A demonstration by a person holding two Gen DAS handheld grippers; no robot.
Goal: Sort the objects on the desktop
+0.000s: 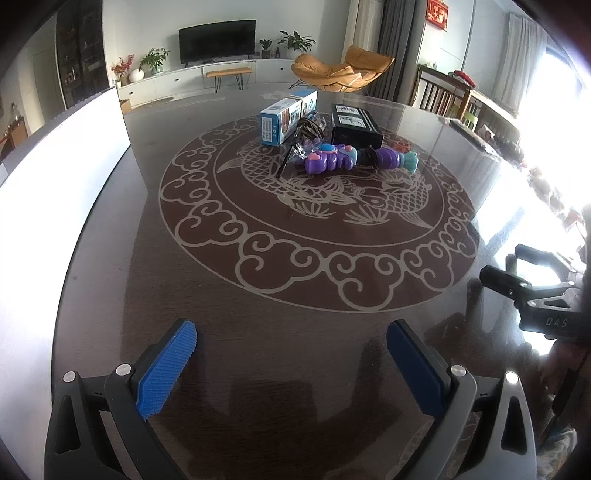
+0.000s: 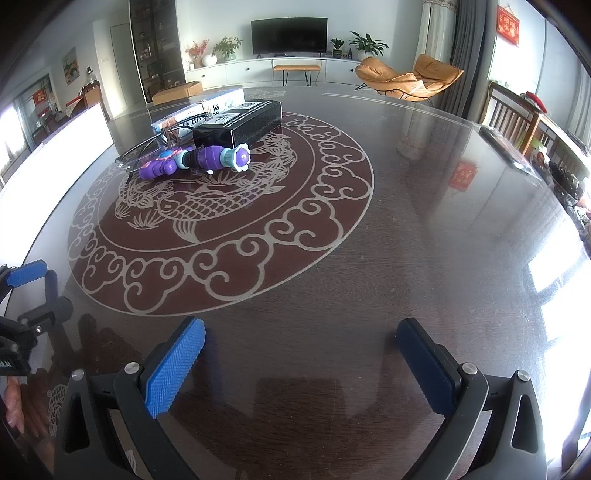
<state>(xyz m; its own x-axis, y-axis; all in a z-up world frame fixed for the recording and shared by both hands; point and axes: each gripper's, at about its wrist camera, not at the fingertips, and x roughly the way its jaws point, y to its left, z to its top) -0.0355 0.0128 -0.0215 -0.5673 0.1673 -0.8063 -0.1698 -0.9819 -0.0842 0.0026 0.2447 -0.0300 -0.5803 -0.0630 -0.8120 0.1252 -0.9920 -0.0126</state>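
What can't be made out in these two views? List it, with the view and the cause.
- Blue box, right wrist view: mostly hidden behind the black box.
- Print on the blue box, left wrist view: too small to read.
- Clear item with dark cord, left wrist view: tangled, blurred; identity unclear.
- Right gripper, left wrist view: cut off by the frame edge.

1. A dark round table [image 2: 406, 258] bears a pale fish-and-cloud pattern.
2. A television [image 2: 289, 35] stands on a white cabinet [image 2: 258, 72].
3. An orange lounge chair [image 2: 410, 79] sits beside grey curtains [image 2: 465, 55].
4. Bright daylight enters from the right.
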